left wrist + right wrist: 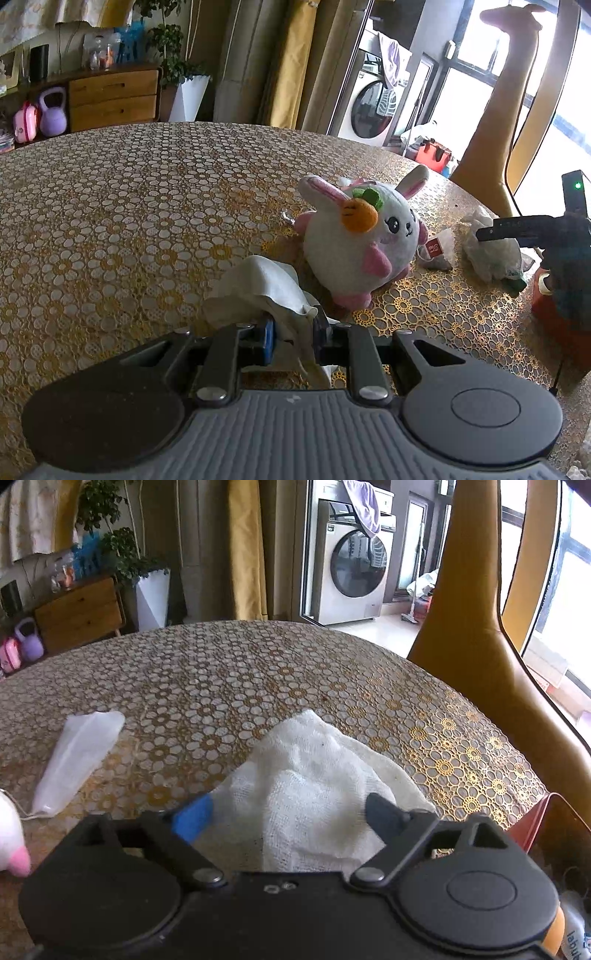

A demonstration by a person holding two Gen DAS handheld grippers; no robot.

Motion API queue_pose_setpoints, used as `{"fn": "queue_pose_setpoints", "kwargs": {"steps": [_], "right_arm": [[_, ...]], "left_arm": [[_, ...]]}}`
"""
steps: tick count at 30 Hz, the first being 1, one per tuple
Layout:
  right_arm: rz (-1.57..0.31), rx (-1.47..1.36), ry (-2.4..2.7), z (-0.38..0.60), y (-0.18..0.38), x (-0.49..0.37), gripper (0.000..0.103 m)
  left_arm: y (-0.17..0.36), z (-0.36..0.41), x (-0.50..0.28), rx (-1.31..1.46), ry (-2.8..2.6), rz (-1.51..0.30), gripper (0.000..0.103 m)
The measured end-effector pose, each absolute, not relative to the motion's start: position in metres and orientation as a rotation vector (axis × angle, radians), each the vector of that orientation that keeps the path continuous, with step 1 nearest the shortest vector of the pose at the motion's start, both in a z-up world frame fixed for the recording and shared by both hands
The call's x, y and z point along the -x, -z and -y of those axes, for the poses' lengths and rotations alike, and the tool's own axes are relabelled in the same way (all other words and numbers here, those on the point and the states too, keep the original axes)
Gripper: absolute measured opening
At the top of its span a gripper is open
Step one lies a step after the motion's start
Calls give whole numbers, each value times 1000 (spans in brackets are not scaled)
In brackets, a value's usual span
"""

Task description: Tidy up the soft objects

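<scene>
A white plush rabbit [362, 236] with a carrot on its head sits upright on the lace-covered table [129, 221]. Just in front of it, my left gripper [295, 334] is shut on a crumpled off-white cloth [266, 284] that bunches up ahead of the fingers. To the right, a white gauze cloth [314, 786] lies in a heap near the table's edge. My right gripper [290, 814] stands open over it. The blue-padded finger and the dark finger stand wide on either side, and neither presses the gauze. One right finger [495, 232] shows above that gauze [491, 258].
A translucent pouch [77, 757] with a string lies between the rabbit and the gauze. A red container [546, 823] stands at the table's right edge. A mustard chair [469, 627] is behind the table's right side. A washing machine [351, 561] and a wooden cabinet [114, 96] are beyond the table.
</scene>
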State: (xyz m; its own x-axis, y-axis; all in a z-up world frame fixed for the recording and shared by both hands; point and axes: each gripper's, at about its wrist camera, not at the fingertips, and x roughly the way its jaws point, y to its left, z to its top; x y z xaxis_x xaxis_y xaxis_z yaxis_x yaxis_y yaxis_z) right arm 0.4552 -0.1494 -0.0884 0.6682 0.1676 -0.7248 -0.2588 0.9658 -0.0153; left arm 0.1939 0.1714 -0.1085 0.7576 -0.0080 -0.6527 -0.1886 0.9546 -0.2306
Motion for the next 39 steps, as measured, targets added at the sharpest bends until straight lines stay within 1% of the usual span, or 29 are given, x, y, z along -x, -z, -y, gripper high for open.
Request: {"fn": "queue_pose_setpoints", "kwargs": {"steps": [2,4,5,7,9,10,12,19,28,35,39], "right_arm": [[-806,103,-233,152,89,-456,72],[-792,101,-226,153,88,-454,57],[-789,97,-225,154,86,-453,53],[-788,75,-232,157,84,-452,36],[-787,63,-236,159,82,-450,29],[-782,64,-236,158,81,-449,23],[-767,58,-243,160,77,-444,17],[-713,6,-283,168,51,-416,12],[-633,-74,-379,190,0,-355,11],[-595,-103,-445,213,-39,-305,11],[-588,-116,-454,226,-53,-282,11]], "left_arm": [[108,-170,-194,295,-98,-707,20],[108,-170,-193,295,-96,-704,20],[107,-170,-193,296,-95,-704,20],[107,-169,-192,295,-96,-701,20],[106,-169,-192,295,-98,-699,20],[105,-169,-191,296,-99,-698,20],[104,-168,-189,296,-101,-695,20],[89,-160,-179,292,-88,-663,20],[59,-142,-158,282,-51,-619,20],[31,-115,-143,253,3,-596,20],[18,-96,-139,237,48,-593,20]]}}
